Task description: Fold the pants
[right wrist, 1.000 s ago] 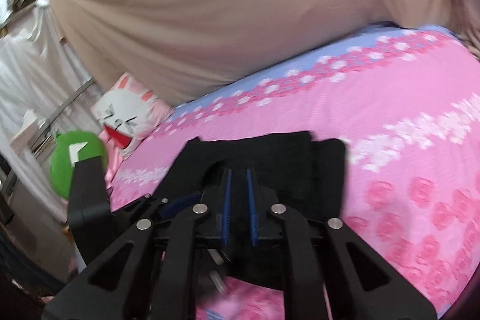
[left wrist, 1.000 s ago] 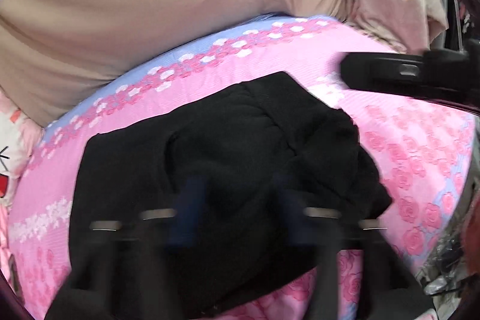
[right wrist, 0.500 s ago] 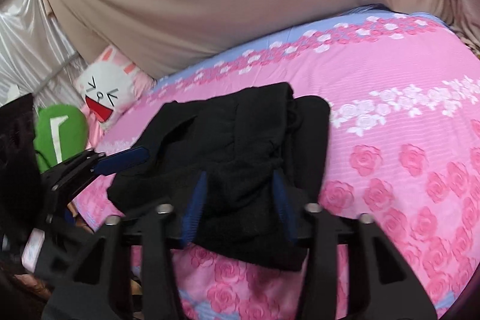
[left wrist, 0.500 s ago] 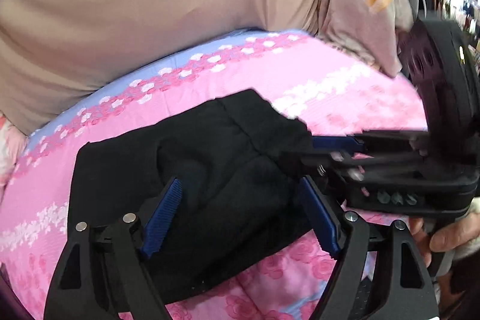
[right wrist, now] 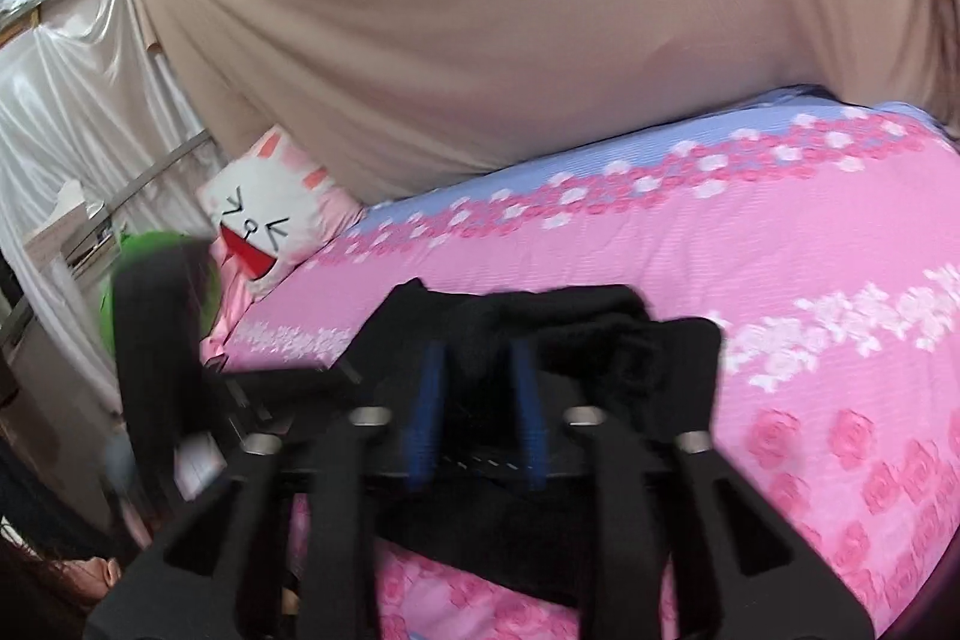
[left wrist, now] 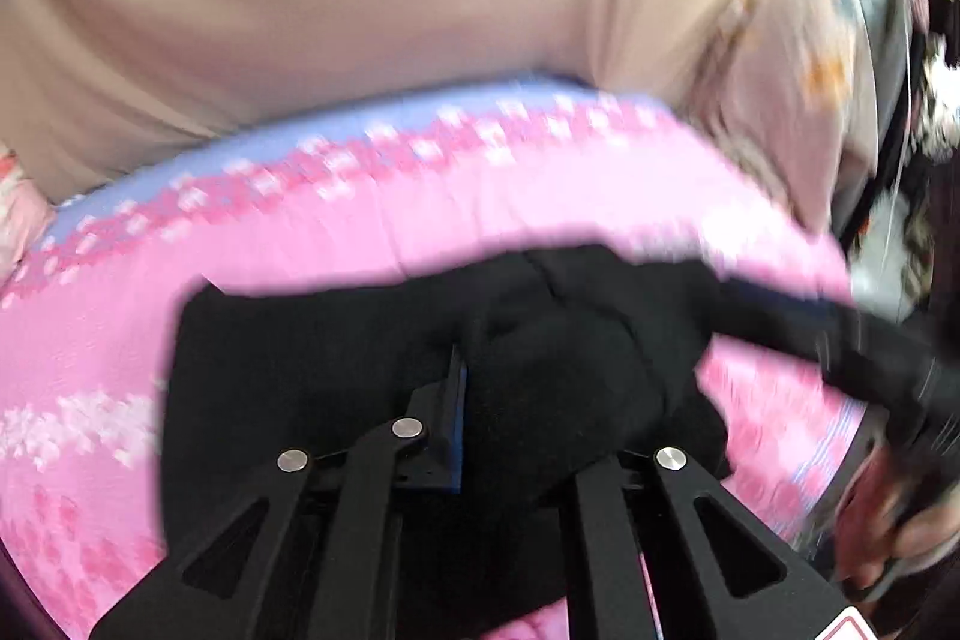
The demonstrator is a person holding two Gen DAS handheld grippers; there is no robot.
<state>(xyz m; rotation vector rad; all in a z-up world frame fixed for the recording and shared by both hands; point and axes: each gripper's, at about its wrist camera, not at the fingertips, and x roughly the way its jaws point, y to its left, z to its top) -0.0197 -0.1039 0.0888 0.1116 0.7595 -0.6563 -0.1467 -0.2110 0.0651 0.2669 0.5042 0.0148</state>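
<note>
Black pants [left wrist: 336, 358] lie bunched on a pink flowered bed sheet [left wrist: 372, 214]. My left gripper [left wrist: 522, 400] has its jaws closed on a thick fold of the pants near their front edge; black cloth covers the right finger. In the right wrist view the pants [right wrist: 630, 334] lie just ahead, and my right gripper [right wrist: 477, 388] pinches a raised fold between its blue pads [right wrist: 429, 400]. The right gripper's blurred body shows at the right of the left wrist view [left wrist: 852, 340].
A beige sheet [right wrist: 480, 10] hangs behind the bed. A white bunny cushion [right wrist: 270, 220] and a green cushion [right wrist: 153, 250] sit at the bed's left end. A patterned pillow [left wrist: 792, 58] lies at the right end. The bed's front edge is close below both grippers.
Both grippers were open over the pants half a second ago. Both have closed on folds of the black cloth. The views are blurred with motion.
</note>
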